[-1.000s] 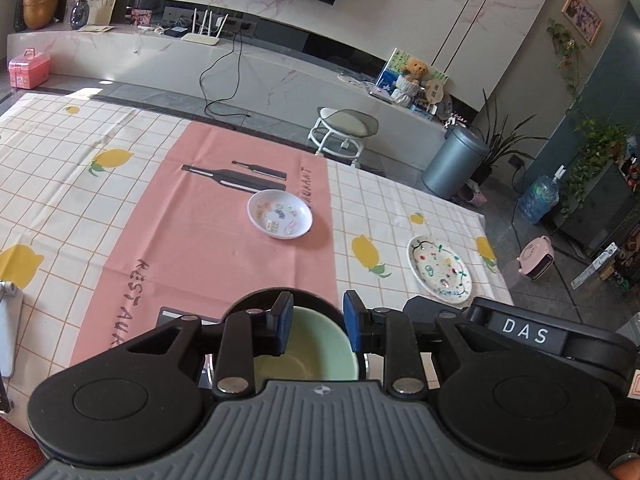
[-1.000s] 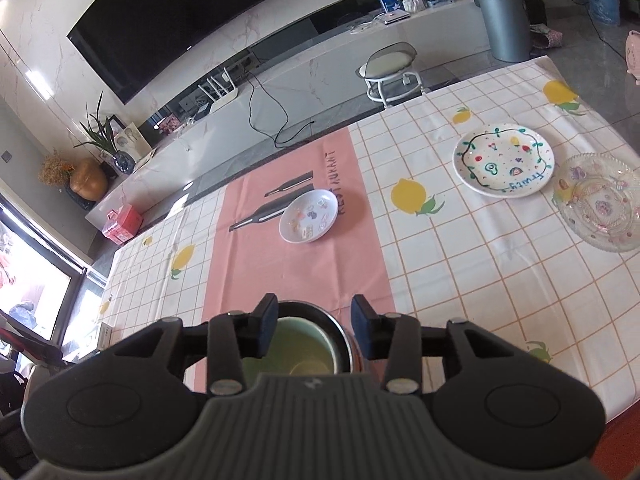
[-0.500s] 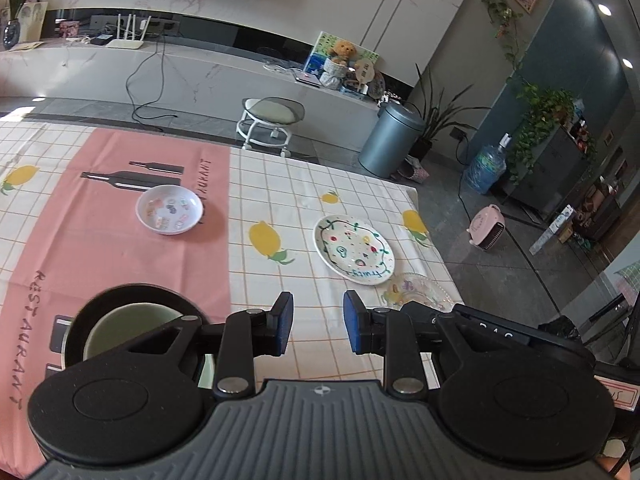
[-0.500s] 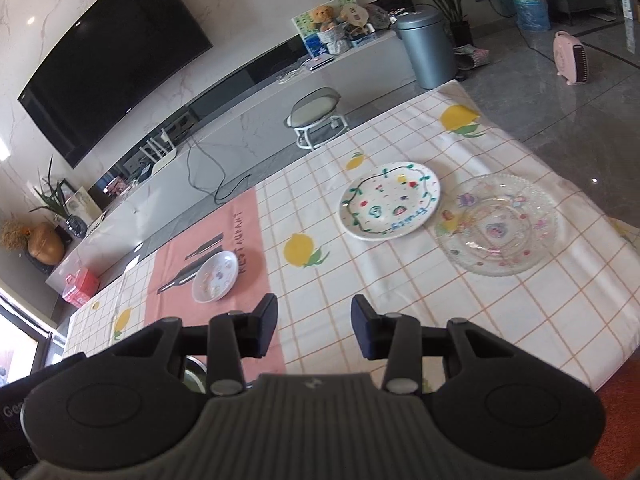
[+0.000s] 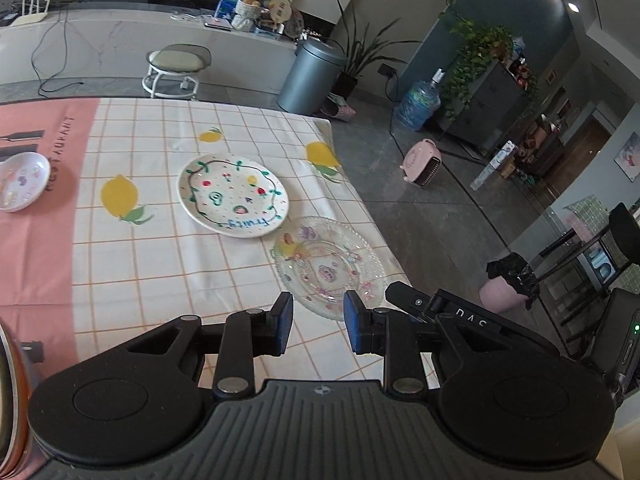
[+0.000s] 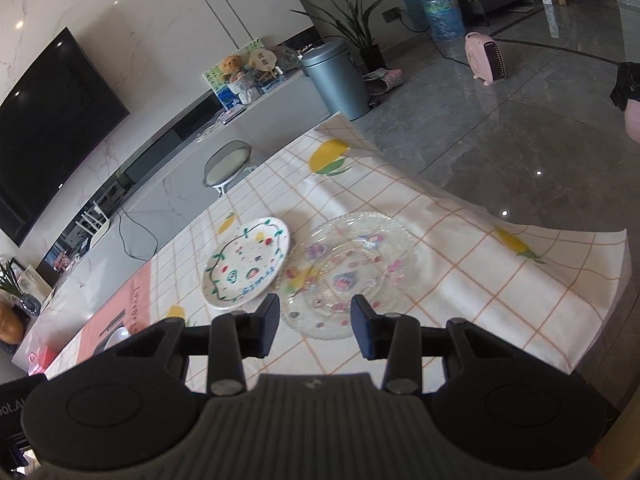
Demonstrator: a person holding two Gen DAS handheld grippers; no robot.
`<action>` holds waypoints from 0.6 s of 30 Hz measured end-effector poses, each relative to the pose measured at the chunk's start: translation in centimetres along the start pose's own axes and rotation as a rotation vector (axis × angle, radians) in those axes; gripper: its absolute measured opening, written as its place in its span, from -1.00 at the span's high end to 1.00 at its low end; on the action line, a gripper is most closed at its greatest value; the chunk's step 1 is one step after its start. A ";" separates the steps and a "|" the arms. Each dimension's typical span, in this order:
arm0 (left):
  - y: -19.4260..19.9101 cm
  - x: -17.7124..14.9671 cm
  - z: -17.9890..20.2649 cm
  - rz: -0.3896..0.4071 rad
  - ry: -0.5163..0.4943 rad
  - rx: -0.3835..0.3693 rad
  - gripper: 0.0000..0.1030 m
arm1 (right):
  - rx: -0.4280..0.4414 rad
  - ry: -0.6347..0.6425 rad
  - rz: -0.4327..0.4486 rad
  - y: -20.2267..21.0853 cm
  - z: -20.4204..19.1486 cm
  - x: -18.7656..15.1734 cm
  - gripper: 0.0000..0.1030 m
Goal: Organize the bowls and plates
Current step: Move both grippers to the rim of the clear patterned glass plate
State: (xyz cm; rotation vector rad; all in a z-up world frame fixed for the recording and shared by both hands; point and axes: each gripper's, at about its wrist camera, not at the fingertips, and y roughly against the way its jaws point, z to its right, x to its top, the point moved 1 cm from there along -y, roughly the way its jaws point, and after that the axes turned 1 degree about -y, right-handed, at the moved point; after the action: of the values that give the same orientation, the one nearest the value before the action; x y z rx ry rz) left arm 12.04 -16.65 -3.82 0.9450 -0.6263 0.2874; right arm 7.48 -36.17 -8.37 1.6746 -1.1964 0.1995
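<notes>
Both half-open, empty grippers, left and right, now over ridged round glass plate.

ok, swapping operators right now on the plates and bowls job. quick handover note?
Left gripper: open, nothing between the jaws, pointing at the near rim of the clear glass plate.
Right gripper: open, empty, aimed at the same plate.
White painted plate lies beside the glass plate, rims about touching; whether they overlap is unclear. Small patterned bowl sits alone on the pink strip of the tablecloth.
Done: nothing stacked among these three.
Left: pick up the plates and the bowl and group them, probably glass plate first.
</notes>
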 end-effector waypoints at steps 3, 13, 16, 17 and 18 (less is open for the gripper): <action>-2.7 0.1 0.1 -0.036 0.011 0.001 0.35 | -0.029 0.014 0.020 -1.2 1.8 0.4 0.22; -9.7 0.9 -1.9 -0.091 0.057 0.033 0.35 | -0.052 0.013 -0.013 -6.5 6.1 2.2 0.21; -11.0 1.0 -2.8 -0.101 0.080 0.034 0.35 | -0.042 -0.014 -0.048 -8.0 7.3 2.5 0.22; -11.3 1.1 -3.1 -0.101 0.087 0.029 0.35 | -0.041 -0.016 -0.053 -8.5 7.5 2.6 0.22; -11.7 1.2 -3.3 -0.101 0.092 0.032 0.35 | -0.038 -0.014 -0.055 -8.8 7.6 2.7 0.23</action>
State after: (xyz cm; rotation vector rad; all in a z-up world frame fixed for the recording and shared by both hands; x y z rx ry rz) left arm 19.92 -20.60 -12.27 0.9848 -0.4900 0.2500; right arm 12.68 -44.02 -15.78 1.6757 -1.1560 0.1306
